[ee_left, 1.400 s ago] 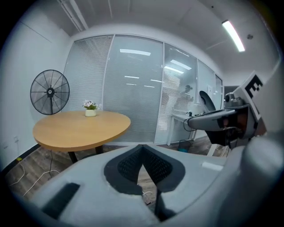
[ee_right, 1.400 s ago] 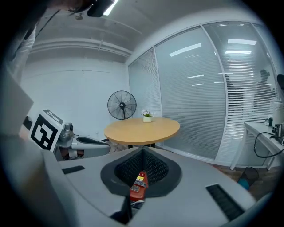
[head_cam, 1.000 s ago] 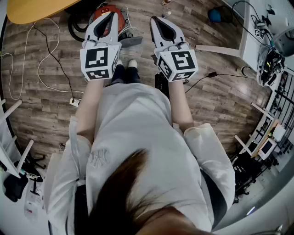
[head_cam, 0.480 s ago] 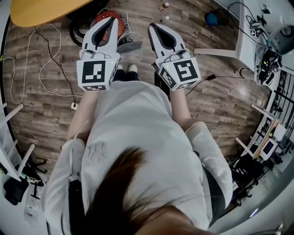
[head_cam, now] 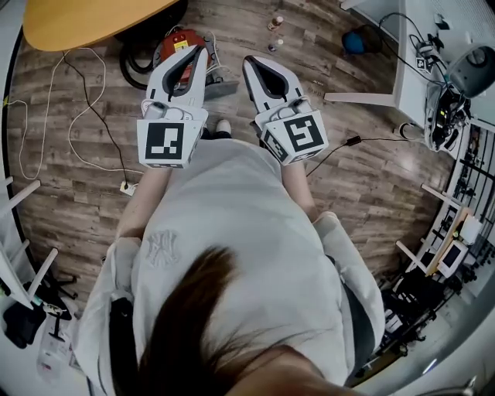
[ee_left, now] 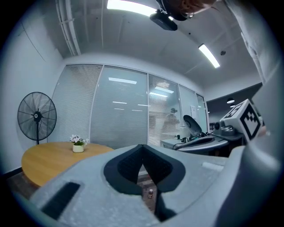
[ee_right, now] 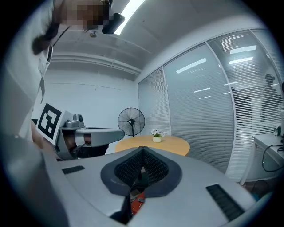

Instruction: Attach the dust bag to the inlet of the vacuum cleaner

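Observation:
The red vacuum cleaner (head_cam: 176, 42) lies on the wooden floor at the top of the head view, a black hose coiled at its left. A grey flat piece (head_cam: 221, 77) lies by its right side; I cannot tell if it is the dust bag. My left gripper (head_cam: 203, 51) is held level above the vacuum, shut and empty. My right gripper (head_cam: 248, 61) hangs just to its right, also shut with nothing in it. In the left gripper view the pads (ee_left: 133, 164) meet. Red vacuum (ee_right: 137, 201) shows below the closed jaws in the right gripper view.
A round wooden table (head_cam: 85, 19) stands at the upper left, with a flower pot (ee_left: 78, 142) on it and a fan (ee_left: 37, 116) behind. White cables (head_cam: 77, 116) and a plug (head_cam: 126, 172) lie on the floor. A white desk (head_cam: 418, 69) stands right.
Both grippers have risen and drawn a little closer together in the head view. Both stay shut and empty.

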Available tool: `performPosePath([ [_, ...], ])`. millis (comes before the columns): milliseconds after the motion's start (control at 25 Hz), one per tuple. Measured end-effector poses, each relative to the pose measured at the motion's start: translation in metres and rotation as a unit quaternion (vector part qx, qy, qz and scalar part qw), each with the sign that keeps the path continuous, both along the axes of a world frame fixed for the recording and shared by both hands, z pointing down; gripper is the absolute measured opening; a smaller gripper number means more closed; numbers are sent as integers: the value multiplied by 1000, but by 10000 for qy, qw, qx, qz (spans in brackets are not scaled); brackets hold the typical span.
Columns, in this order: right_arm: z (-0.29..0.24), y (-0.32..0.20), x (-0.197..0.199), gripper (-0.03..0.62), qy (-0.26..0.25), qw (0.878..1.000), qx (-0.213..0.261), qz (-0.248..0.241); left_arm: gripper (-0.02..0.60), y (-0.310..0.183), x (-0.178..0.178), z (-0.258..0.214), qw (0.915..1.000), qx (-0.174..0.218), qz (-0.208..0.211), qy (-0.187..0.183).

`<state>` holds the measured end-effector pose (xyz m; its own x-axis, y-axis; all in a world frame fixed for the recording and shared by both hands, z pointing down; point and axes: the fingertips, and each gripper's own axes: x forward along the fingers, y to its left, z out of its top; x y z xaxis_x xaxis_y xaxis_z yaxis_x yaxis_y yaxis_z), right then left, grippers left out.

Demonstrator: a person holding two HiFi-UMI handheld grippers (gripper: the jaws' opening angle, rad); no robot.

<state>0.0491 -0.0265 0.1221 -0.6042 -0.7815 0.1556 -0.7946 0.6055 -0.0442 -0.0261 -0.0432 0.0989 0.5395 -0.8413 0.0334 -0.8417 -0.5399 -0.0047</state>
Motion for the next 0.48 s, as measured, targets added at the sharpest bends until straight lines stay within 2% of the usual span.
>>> performPosePath([
  [480, 8, 3, 10, 2, 43, 9999, -76, 129, 17, 21, 2, 13, 9999, -94, -44, -32],
])
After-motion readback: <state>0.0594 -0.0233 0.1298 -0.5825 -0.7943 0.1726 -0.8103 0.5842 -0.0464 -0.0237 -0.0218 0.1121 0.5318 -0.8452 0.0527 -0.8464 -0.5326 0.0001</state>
